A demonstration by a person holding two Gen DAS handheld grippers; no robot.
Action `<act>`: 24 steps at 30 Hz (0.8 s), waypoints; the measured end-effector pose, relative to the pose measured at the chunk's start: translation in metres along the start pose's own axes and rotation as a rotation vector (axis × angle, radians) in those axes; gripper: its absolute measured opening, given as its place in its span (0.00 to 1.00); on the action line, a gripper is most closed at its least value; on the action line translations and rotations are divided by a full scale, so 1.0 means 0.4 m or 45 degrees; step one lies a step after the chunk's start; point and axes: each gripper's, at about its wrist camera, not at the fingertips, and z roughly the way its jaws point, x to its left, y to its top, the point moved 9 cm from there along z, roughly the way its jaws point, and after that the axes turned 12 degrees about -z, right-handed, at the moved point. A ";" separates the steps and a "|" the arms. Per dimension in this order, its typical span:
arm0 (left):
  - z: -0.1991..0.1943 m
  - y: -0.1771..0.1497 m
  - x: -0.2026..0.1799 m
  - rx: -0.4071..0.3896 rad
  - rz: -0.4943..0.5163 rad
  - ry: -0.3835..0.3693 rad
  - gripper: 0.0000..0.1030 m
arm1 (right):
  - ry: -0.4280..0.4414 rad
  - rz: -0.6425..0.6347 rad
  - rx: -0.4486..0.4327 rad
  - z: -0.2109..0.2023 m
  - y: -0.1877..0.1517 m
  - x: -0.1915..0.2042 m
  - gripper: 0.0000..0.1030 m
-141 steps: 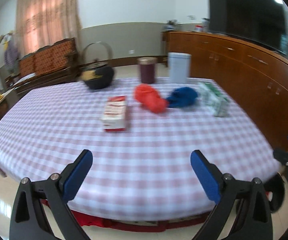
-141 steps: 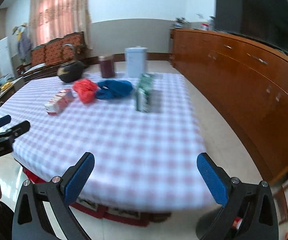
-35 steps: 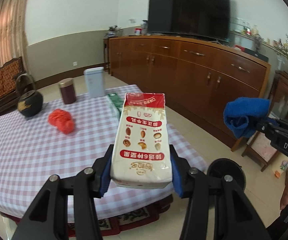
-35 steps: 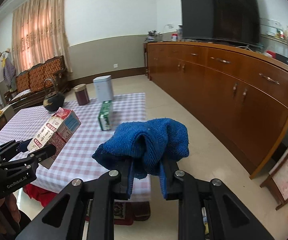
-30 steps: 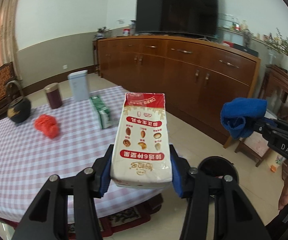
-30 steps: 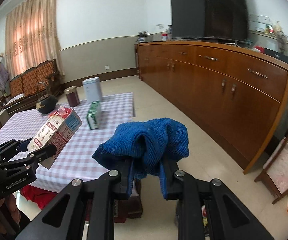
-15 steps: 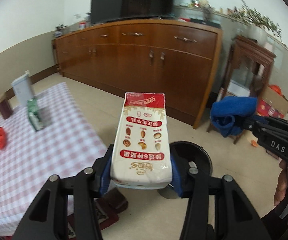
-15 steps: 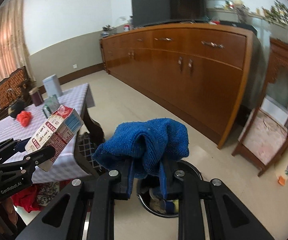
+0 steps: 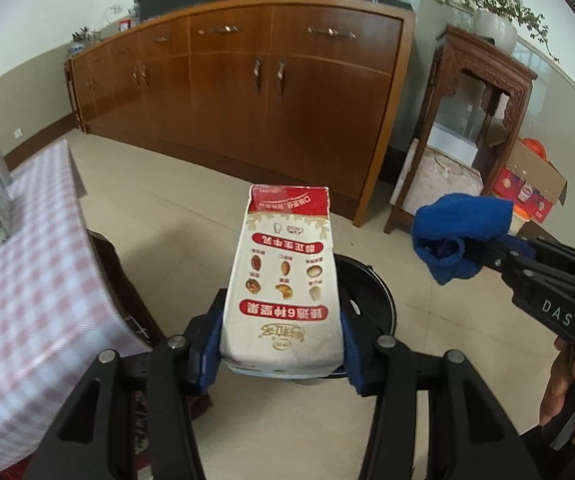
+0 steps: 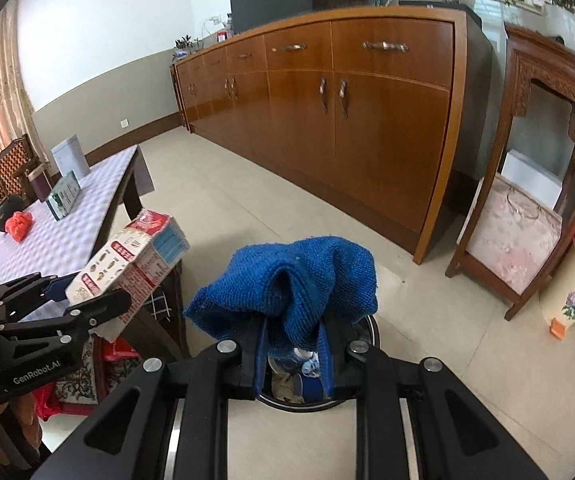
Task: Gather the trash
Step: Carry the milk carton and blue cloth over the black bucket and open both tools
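Progress is judged at roughly the halfway mark: two pieces of trash are held above the round black waste bin [image 9: 371, 300] on the floor, but neither is released yet. Nearest, just above the bin's near rim, the white-and-red rectangular milk carton [image 9: 283, 280] is clamped between the blue pads of the left gripper [image 9: 281, 344]. Just to the right of the bin in the left wrist view, the crumpled blue knitted cloth [image 10: 291, 280] is pinched tight by the right gripper [image 10: 293, 360], with discarded items already visible in the bin below it. Further from the bin, on the pink-and-white checked tablecloth table [image 10: 59, 240], a small red crumpled bag [image 10: 18, 224], a green-and-white carton [image 10: 62, 196], a dark jar [image 10: 39, 184] and a white box [image 10: 69, 156] are left; the red bag looks like trash yet to be fetched. Beyond the bin, a long brown wooden sideboard [image 10: 347, 120] is seen.

Compared with the earliest frames, both jaws, then spread wide and empty over the table, are now filled, and the carton and cloth are gone from the tablecloth. Within the last second the view has been swung from table to bin, and both grippers have been lowered towards it.
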 end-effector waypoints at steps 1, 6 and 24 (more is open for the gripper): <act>0.012 -0.006 -0.007 0.015 0.002 -0.004 0.50 | -0.001 -0.001 0.008 0.010 -0.010 -0.007 0.22; 0.101 -0.052 -0.047 0.122 0.021 -0.041 0.50 | 0.027 -0.011 0.080 0.086 -0.067 -0.029 0.22; 0.355 -0.188 0.051 0.348 -0.075 0.126 0.93 | 0.042 -0.267 0.396 0.458 -0.281 -0.093 0.89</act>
